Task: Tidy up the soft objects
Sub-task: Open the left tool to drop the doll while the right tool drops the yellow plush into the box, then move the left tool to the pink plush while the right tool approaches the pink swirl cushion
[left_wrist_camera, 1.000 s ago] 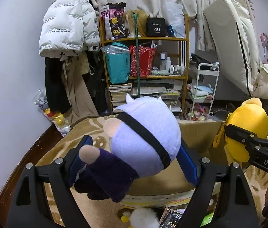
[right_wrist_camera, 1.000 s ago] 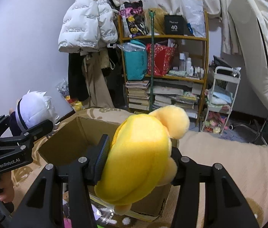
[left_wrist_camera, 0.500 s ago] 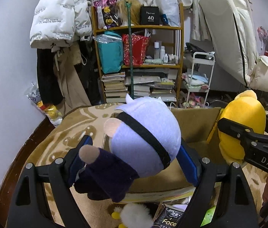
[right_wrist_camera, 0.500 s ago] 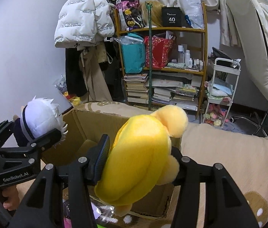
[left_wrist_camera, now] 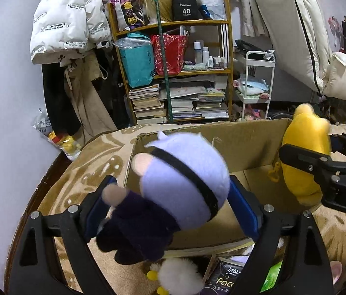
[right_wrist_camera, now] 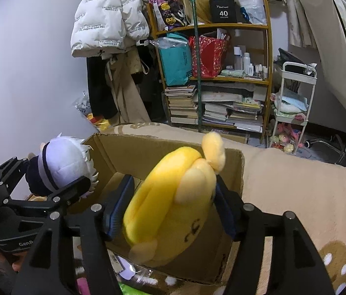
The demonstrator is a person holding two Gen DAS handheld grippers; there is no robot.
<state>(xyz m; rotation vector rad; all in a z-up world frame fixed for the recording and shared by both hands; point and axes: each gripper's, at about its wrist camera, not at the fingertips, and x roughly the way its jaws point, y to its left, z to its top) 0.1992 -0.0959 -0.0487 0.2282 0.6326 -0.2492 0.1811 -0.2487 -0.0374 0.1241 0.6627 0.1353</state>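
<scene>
the left tongs [left_wrist_camera: 170, 211] are closed around a doll with a pale purple head [left_wrist_camera: 185, 179] and dark body, pinched across the head between the blue pads [left_wrist_camera: 243, 206]. the right tongs [right_wrist_camera: 170, 209] hold a yellow plush toy [right_wrist_camera: 173, 206], squeezed at its middle. both toys hang in the air over the near edge of an open cardboard box [left_wrist_camera: 246, 142], which sits on a beige patterned blanket [left_wrist_camera: 92, 162]; the doll is at the box's left side and the yellow toy at its right.

both toys look light and very soft, so they give under the pads and are unlikely to break or slip far. a grip across the fat, stuffed part, as here, seems safest; thin limbs or the small yellow clip hanging from the plush would probably let a toy swing or pull free. the doll's dark body droops below the tongs, so it may catch on the box wall on the way in.

the box interior, as far as it shows, is bare cardboard with nothing in it yet; its deepest near corner is hidden by the toys. below the box's near wall lie a white fluffy toy [left_wrist_camera: 180, 274] and some packets [left_wrist_camera: 224, 276], outside it.
</scene>
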